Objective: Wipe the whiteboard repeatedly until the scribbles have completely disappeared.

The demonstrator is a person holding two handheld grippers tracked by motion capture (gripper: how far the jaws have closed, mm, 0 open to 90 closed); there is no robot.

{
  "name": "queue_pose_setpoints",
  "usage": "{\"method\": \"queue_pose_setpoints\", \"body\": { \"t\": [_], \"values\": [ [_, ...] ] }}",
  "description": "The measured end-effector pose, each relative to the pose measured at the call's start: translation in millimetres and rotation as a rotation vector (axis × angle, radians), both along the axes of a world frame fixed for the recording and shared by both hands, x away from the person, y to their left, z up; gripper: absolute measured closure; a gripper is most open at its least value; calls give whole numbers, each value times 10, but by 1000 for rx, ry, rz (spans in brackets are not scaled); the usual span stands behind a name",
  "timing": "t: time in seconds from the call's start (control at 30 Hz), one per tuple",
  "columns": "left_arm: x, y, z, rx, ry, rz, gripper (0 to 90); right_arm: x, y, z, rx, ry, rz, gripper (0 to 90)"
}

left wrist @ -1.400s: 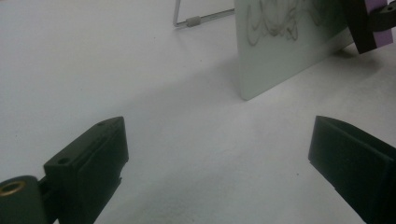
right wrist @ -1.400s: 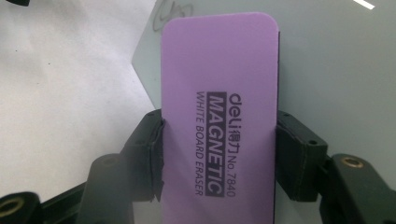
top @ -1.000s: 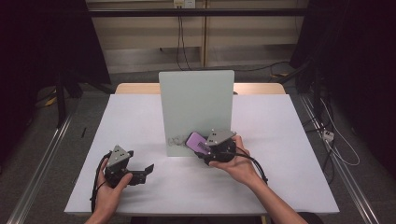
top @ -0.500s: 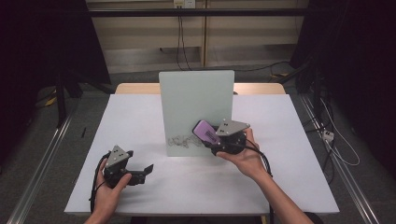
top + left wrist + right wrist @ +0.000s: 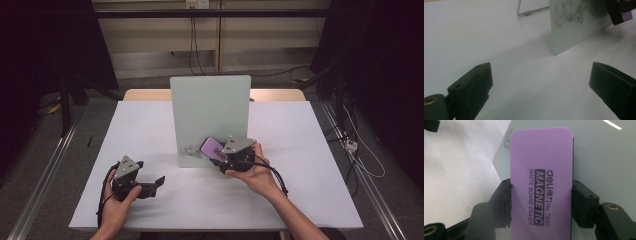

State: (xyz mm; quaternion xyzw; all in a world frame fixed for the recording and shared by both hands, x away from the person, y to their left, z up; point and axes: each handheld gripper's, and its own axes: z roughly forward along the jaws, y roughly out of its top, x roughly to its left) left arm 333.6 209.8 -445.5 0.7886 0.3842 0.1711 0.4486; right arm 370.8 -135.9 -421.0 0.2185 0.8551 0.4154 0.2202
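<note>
Two hand-held grippers work over the white counter [image 5: 300, 190]. The left hand-held gripper [image 5: 156, 183] rests near the front edge with jaws spread wide on nothing, unmoved since a second ago. The right hand-held gripper [image 5: 218, 154] pinches a purple rectangular magnetic whiteboard eraser [image 5: 212, 146], carried leftward and lower along the upright pale green whiteboard [image 5: 210, 110] since half a second ago. Its own view reads the eraser's printed label [image 5: 540, 195]; the left gripper view shows dark scribbles [image 5: 574, 11], cut off at the frame's top edge.
</note>
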Motion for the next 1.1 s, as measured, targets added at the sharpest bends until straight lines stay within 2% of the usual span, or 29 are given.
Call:
{"method": "queue_pose_setpoints", "body": {
  "t": [0.43, 0.6, 0.77, 0.83, 1.1],
  "values": [
    [-6, 6, 5, -9, -3, 5, 49, 30, 381, -108, -19, 34, 77, 414],
    [-2, 19, 3, -12, 0, 8, 49, 33, 431, -124, -19, 36, 88, 414],
    [-6, 29, 9, -16, -2, 7, 49, 44, 352, -79, -5, 35, 74, 414],
    [-2, 39, 15, -5, -6, 8, 49, 47, 292, -43, 8, 23, 63, 414],
    [-3, 38, 15, -5, -5, 7, 49, 40, -44, 115, 43, -9, -13, 414]
  ]
}}
